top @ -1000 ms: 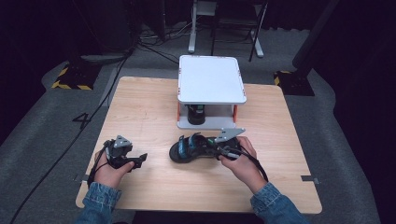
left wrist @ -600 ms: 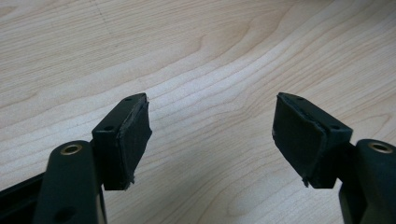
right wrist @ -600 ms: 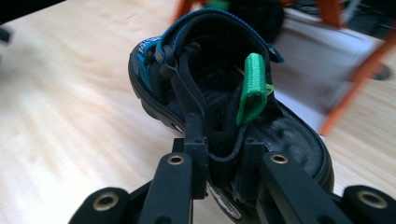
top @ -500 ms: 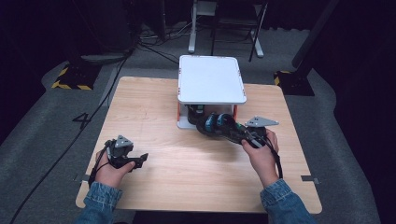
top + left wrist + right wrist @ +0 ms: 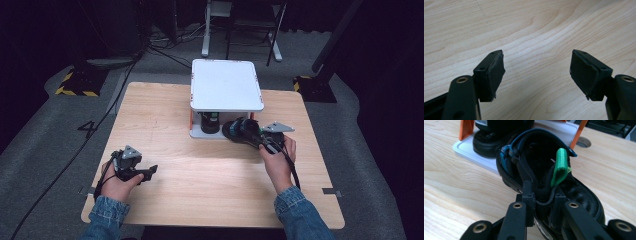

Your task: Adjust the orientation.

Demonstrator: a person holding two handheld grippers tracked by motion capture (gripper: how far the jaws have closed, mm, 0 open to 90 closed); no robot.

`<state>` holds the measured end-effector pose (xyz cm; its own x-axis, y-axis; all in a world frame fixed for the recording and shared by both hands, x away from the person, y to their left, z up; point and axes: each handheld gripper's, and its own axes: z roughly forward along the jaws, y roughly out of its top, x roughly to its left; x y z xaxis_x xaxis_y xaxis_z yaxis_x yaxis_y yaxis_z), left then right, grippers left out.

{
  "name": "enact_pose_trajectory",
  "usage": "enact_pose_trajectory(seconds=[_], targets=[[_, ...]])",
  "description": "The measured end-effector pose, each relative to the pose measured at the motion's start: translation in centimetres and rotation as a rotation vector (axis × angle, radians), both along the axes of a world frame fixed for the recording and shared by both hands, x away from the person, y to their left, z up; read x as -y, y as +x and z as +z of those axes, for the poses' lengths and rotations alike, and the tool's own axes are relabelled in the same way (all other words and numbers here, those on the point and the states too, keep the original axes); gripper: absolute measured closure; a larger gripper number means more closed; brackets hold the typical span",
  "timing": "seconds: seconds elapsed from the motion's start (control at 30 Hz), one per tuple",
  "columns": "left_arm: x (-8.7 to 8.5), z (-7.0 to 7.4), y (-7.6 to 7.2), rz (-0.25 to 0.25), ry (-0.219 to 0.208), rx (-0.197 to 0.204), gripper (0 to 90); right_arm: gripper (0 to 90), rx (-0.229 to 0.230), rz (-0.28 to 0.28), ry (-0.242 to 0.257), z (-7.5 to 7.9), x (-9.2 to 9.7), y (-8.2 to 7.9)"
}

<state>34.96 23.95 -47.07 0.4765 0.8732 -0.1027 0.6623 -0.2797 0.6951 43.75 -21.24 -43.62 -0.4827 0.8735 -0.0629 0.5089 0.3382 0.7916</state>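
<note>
Fingers [image 5: 527,195] of the right gripper [image 5: 541,202] are pinching almost fully together on the heel edge of a dark sandal [image 5: 536,170], with the black material squeezed between the two pads. Fingers [image 5: 491,75] of the left gripper [image 5: 537,72] are standing wide apart with nothing between them, only bare wood showing in the gap.

Going by size, the tabletop [image 5: 165,125] is spreading pale and wooden across the high view, sitting on grey floor with cables trailing behind it. At its far middle a white two-level shelf [image 5: 226,85] is standing, its top board white and its orange uprights joining it to a white base. A second dark shoe [image 5: 210,121] is resting on that base, under the top board.

The sandal [image 5: 239,131] is lying at the shelf's right front corner, its toe reaching up against the base edge and its heel pointing back toward the right hand [image 5: 276,160]. In the right gripper view it is sitting just beside the shoe on the base, its blue strap arching over the opening and a green pull tab [image 5: 560,166] standing up at the back.

The left hand [image 5: 120,180] is resting near the front left of the tabletop, well apart from the shelf, holding the left gripper [image 5: 150,171] low over the wood.
</note>
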Motion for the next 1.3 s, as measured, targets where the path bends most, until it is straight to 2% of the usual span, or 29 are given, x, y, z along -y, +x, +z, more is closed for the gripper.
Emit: enact_pose_trajectory(seconds=[0.07,0.13,0.17,0.2,0.23,0.27,0.33,0.43,0.5,0.6,0.67,0.9,0.97,1.07,1.17,1.3], targets=[[-0.1,0.0,0.0,-0.001,0.001,-0.001,28.3,77.8,-0.004,-0.011,0.007,-0.2,0.1,0.0],[-0.1,-0.1,0.0,0.001,0.000,-0.002,28.3,75.5,-0.038,-0.002,0.013,-0.3,0.2,-0.3],[-0.1,-0.1,0.0,0.002,0.001,-0.003,28.3,75.5,-0.038,-0.002,0.013,-0.3,0.2,-0.3],[0.0,-0.1,0.0,0.002,0.001,-0.001,28.3,74.6,-0.083,0.024,0.021,-0.3,0.1,-0.7],[0.0,-0.1,0.0,0.002,0.001,-0.001,28.3,74.6,-0.083,0.024,0.021,-0.3,0.1,-0.7],[0.1,-0.1,0.0,-0.004,0.006,-0.006,28.3,74.4,-0.120,0.067,0.045,-0.3,-0.4,-1.1],[0.2,-0.1,0.0,-0.005,0.007,-0.006,28.3,74.4,-0.135,0.099,0.058,-0.4,-1.0,-1.5],[0.4,0.0,0.0,-0.009,0.003,-0.004,28.3,73.8,-0.156,0.158,0.110,-0.8,-1.8,-1.6],[0.4,0.0,0.1,-0.012,0.007,-0.005,28.3,72.5,-0.174,0.187,0.113,-1.2,-2.5,-1.8],[0.4,-0.1,0.1,-0.010,0.008,-0.005,28.3,69.4,-0.218,0.218,0.155,-2.0,-2.9,-1.8],[0.4,-0.1,0.1,-0.011,0.006,-0.005,28.3,67.9,-0.230,0.231,0.149,-2.5,-3.0,-1.8],[0.4,-0.2,0.2,-0.014,0.005,-0.008,28.3,55.3,-0.211,0.247,0.127,-2.6,-2.9,-2.9],[0.4,-0.2,0.2,-0.015,0.003,-0.010,28.3,48.3,-0.187,0.243,0.092,-2.3,-2.8,-4.3],[0.4,-0.2,0.2,-0.013,0.002,-0.009,28.3,46.9,-0.182,0.235,0.076,-2.2,-2.4,-5.1],[0.5,-0.3,0.2,-0.013,0.003,-0.010,28.3,43.1,-0.149,0.204,0.056,-2.3,-1.4,-6.4],[0.7,-0.4,0.2,-0.028,0.013,-0.015,28.4,39.0,-0.117,0.140,-0.007,-3.1,-0.3,-7.1]])
